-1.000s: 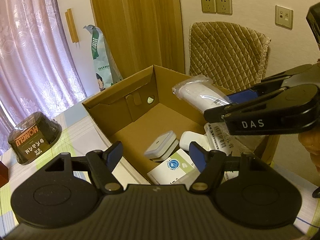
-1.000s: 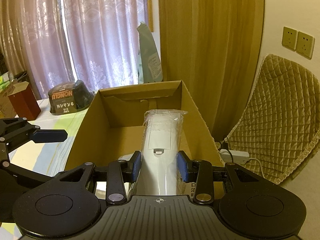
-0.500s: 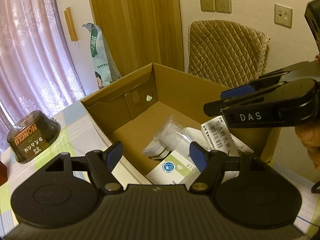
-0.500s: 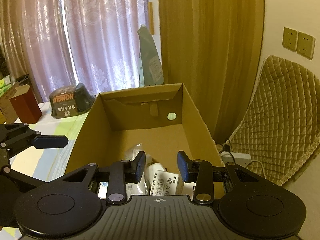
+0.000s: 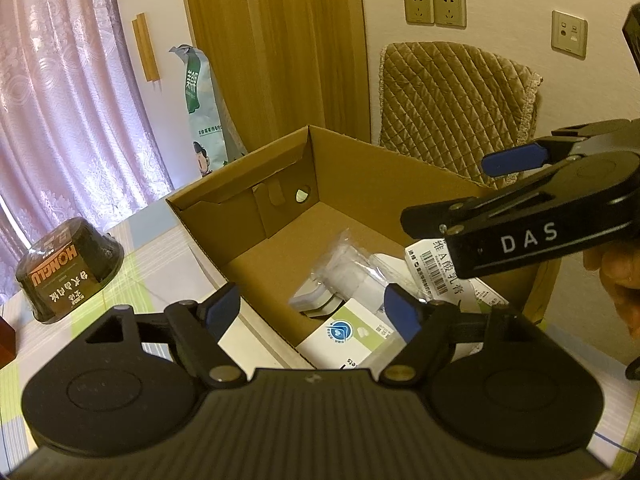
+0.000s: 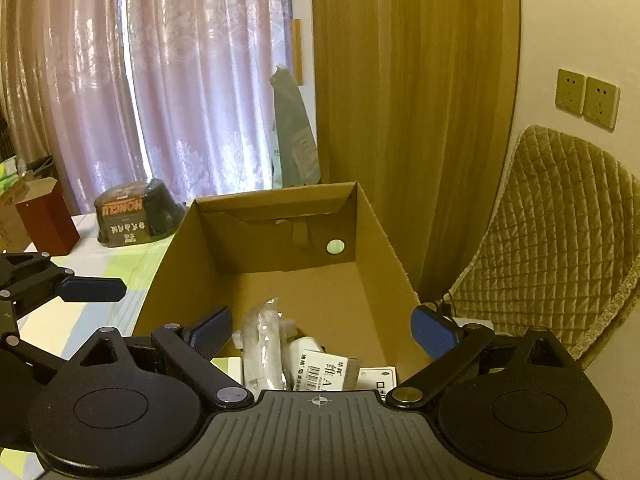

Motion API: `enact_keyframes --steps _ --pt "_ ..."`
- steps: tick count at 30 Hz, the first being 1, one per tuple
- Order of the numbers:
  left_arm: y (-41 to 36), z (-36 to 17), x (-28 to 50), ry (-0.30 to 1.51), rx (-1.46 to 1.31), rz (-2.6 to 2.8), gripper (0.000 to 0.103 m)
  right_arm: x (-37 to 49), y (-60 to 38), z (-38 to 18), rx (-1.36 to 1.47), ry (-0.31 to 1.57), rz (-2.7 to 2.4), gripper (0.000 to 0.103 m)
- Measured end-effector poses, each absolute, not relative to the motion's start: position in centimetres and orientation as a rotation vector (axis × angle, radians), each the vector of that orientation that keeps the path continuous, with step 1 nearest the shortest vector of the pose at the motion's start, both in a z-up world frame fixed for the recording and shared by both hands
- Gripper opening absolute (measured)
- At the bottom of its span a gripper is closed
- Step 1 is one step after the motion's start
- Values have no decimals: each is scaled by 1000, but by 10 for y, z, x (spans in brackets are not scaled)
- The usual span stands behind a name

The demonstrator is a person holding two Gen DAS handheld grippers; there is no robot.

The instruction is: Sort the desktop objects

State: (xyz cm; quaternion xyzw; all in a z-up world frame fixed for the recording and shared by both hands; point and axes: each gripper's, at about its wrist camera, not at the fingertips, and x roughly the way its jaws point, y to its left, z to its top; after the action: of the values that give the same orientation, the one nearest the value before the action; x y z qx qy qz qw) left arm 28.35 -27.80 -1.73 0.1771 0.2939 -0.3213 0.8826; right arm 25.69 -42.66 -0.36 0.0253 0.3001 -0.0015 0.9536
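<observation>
The long white thing in a clear plastic bag (image 6: 262, 346) lies down in the open brown cardboard box (image 6: 372, 240), just below the right gripper (image 6: 320, 330). That gripper is spread wide and holds nothing. The left gripper (image 5: 312, 308) is wide apart and empty too. The white thing may rest on a small grey case (image 5: 310, 300).

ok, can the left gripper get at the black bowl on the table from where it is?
Probably yes. The left gripper is open and empty, and the black bowl sits on the table outside the cardboard box, with bare tablecloth between them. It would have to swing left.
</observation>
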Motion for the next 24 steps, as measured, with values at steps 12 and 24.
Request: enact_keyframes --steps 12,24 --pt "-275 -7 273 589 373 -660 102 251 -429 7 47 596 -28 100" --pt "-270 8 253 603 345 -618 102 229 -437 30 72 584 -44 103"
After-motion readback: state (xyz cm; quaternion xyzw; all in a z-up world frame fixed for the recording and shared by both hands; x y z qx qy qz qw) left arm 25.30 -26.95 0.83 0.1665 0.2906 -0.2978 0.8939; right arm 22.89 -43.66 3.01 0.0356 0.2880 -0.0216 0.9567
